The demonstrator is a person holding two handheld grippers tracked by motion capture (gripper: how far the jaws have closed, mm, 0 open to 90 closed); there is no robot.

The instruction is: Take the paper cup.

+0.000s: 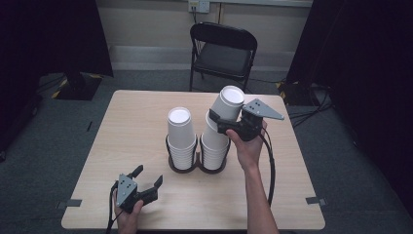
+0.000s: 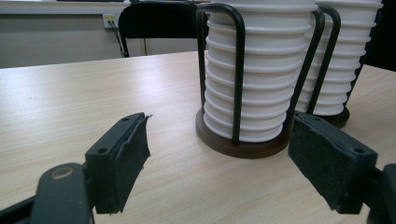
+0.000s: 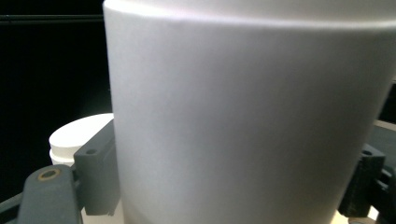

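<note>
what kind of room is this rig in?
Probably a lab or recording studio, not a home: black curtains hang on both sides, a lone folding chair stands behind the bare wooden table, cables trail over grey carpet, and tape marks sit at the table's near corners.

Both grippers are showing black bodies: the left gripper (image 1: 147, 178) and right gripper (image 1: 215, 120) are each wearing a grey three-cornered plate. Black cables are trailing from both. Forearms are showing no sleeves.
</note>
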